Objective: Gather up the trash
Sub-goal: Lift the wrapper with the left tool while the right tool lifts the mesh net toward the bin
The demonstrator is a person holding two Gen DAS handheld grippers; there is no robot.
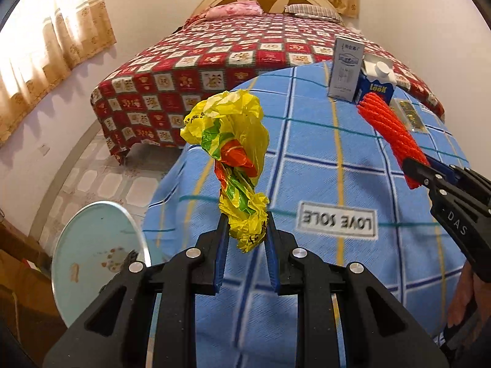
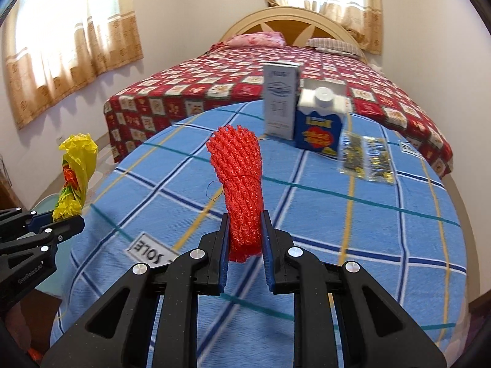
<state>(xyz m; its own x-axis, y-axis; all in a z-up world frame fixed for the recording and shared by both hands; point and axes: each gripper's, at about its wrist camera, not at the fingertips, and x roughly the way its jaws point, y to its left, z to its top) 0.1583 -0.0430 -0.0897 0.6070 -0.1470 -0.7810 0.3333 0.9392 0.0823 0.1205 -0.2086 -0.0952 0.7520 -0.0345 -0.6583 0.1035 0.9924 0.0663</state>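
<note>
1. Two claws in view, both loaded. My left gripper (image 1: 247, 230) is clamped on the lower end of a crumpled yellow bag (image 1: 233, 153); the bag stands up out of the pads, clear of the surface.
2. My right gripper (image 2: 245, 236) is clamped on a bundle of red net (image 2: 241, 184), which rises upright between the blue pads.
3. From the left camera I see the right claw at the right edge, with the net slanting up and left from it. From the right camera the left claw sits at the left edge with the bag above it.
4. Both loads hang over a blue checked blanket (image 2: 353, 230) with a "LOVE SOLE" label (image 1: 337, 222).
5. On the far part of the blanket: a grey box (image 2: 280, 101) standing upright, a blue carton (image 2: 319, 119) with a white cap just beside it, touching or nearly so, and shiny wrappers (image 2: 365, 159) lying flat near the carton; these are blurred.
6. Beyond the blanket, a bed (image 2: 199, 98) with a red patterned cover.
7. Down at the left, beside the blanket's edge, a pale round lid (image 1: 98, 245) near the tiled floor (image 1: 101, 165).
</note>
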